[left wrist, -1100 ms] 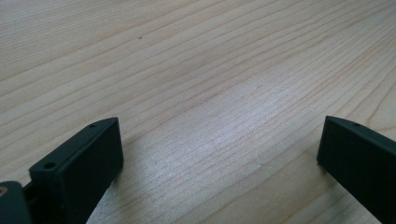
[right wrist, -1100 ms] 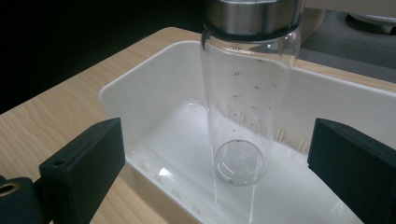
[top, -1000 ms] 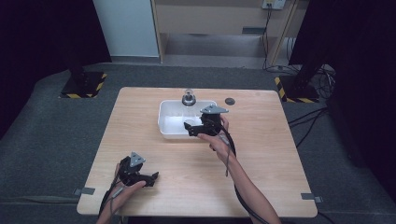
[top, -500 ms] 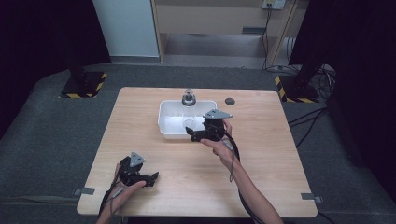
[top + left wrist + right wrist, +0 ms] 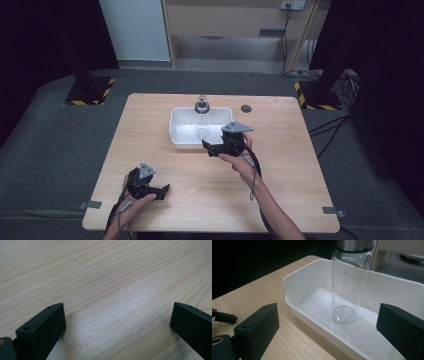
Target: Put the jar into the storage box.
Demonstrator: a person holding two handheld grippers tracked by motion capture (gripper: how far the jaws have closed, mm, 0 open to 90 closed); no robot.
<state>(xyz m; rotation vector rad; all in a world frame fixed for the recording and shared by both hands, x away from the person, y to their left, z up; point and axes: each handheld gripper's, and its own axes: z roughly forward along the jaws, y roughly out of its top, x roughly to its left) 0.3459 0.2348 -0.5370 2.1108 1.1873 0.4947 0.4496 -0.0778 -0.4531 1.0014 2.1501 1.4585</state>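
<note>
A clear glass bottle [image 5: 201, 117] with a metal collar stands upright in a white plastic bin [image 5: 176, 136] at the table's far middle. In the right gripper view the bottle [image 5: 348, 290] rises inside the bin [image 5: 392, 290], just beyond the jaws. My right gripper [image 5: 209, 148] hovers at the bin's front right corner, jaws wide apart and empty [image 5: 328, 327], pointing at the bin. My left gripper [image 5: 164, 191] rests near the table's front left, open, with only bare wood between its jaws [image 5: 117, 322].
A small dark round spot [image 5: 245, 108] lies on the wooden table [image 5: 280, 190] right of the bin. Yellow-and-black striped stand bases [image 5: 87, 92] sit on the floor at both far corners. Grey carpet surrounds the table.
My right gripper has drawn back from over the bin toward the person, a little to the right. The left gripper has stayed put.
</note>
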